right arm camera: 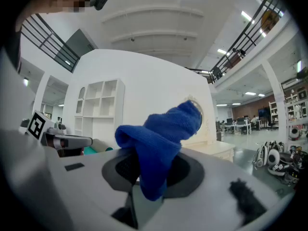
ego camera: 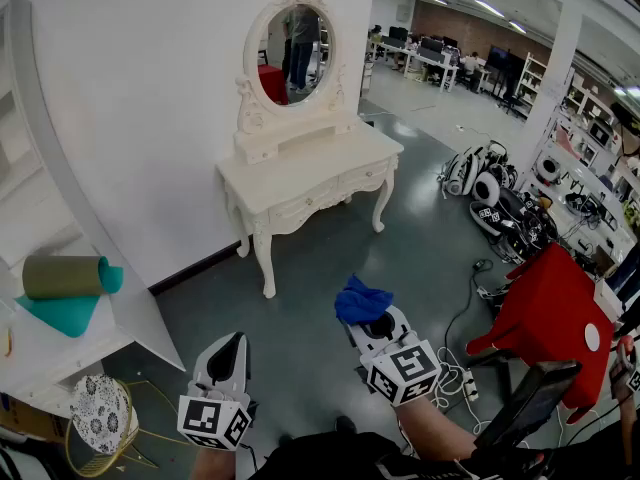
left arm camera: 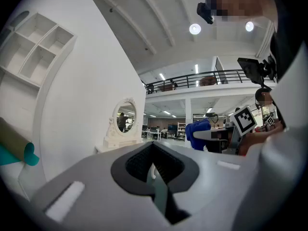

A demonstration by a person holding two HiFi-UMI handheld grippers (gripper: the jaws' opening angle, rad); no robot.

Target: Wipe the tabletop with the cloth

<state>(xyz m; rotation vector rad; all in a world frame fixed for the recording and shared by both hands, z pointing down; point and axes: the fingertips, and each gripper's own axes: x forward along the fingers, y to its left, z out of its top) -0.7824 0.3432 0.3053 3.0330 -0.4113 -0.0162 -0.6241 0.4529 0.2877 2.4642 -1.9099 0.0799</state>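
Clamping cloth [ego camera: 362, 300] in right tongs [ego camera: 377, 325], left tongs [ego camera: 228, 354] pressed together near them, bench [ego camera: 300, 175] well ahead against the wall [ego camera: 150, 88], its front edge facing the tongs, grey floor [ego camera: 320, 268] between, red chair [ego camera: 545, 308] close right.

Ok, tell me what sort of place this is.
Probably an open lab or office hall: a white carved dressing table, rows of office desks with monitors behind it, and piled equipment on the grey floor.
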